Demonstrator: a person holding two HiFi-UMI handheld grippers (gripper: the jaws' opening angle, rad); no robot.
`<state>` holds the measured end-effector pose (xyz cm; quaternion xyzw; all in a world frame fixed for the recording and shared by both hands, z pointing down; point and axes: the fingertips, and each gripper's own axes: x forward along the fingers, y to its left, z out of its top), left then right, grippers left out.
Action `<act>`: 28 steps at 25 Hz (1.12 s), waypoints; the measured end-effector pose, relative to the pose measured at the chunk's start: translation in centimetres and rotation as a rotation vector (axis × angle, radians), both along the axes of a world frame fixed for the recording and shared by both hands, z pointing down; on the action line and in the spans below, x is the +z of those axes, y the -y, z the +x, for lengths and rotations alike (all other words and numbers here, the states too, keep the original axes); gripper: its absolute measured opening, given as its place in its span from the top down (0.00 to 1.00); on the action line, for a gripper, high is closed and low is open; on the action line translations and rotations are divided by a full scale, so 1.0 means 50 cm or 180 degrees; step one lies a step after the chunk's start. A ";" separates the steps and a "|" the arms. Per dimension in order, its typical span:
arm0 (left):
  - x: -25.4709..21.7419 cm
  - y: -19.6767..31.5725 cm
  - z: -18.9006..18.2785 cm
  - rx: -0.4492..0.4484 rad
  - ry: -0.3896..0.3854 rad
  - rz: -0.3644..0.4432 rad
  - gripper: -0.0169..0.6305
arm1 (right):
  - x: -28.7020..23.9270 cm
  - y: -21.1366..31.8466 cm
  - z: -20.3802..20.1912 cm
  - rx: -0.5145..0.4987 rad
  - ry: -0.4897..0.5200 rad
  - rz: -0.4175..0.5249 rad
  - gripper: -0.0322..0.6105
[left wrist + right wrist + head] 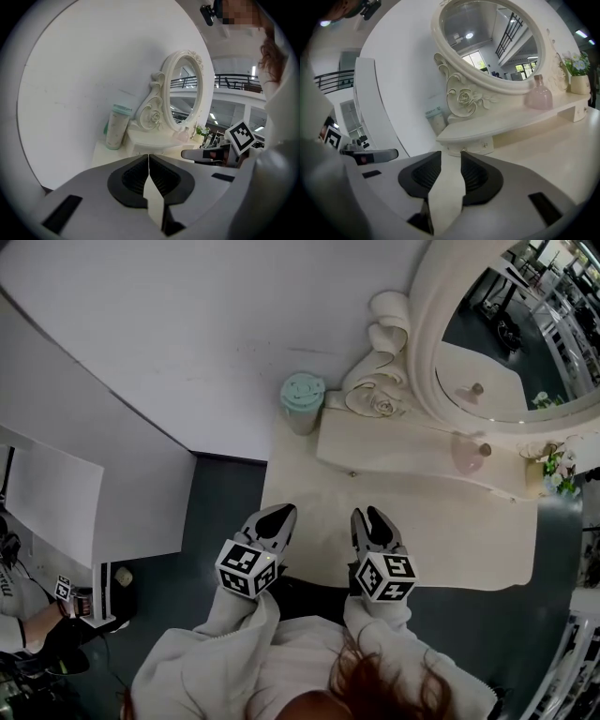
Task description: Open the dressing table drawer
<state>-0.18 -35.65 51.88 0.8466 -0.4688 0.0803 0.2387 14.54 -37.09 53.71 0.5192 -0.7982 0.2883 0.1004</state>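
Head view looks steeply down on a cream dressing table (309, 493) set against a plain white wall (187, 324), with dark grey floor (225, 512) on either side. We see an oval mirror (511, 329) in a carved frame at the back of the table and a raised shelf (422, 465) running below it. A mint lidded cup (303, 401) stands at the shelf's left end, a pink bottle (467, 454) on the shelf, and a small flower pot (560, 470) at its right end. The drawer (471, 147) sits under the left part of that shelf, looking closed, its little knob facing us. Both tools hang over the near part of the tabletop, side by side and pointing towards the shelf. Our left gripper (148, 156) is clenched, its jaw tips meeting with nothing between them, and the shelf's left end lies ahead of it, the cup just to the left. Our right gripper (451, 152) is released, with a clear gap between its pads and only bare tabletop showing through. The drawer lies straight ahead of its tips, near but not touching.
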 end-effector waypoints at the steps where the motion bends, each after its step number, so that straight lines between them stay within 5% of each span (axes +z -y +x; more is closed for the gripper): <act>1: 0.001 0.007 0.002 -0.0003 0.0007 -0.0007 0.94 | 0.004 0.011 -0.004 -0.0030 -0.0039 -0.0002 0.74; 12: 0.020 0.051 0.005 -0.0006 0.0085 -0.0151 0.94 | 0.100 0.130 -0.029 -0.0072 -0.0452 -0.0197 0.66; 28: 0.029 0.050 -0.009 -0.0029 0.0079 -0.0206 0.94 | 0.152 0.183 -0.035 0.0286 -0.0672 -0.0325 0.73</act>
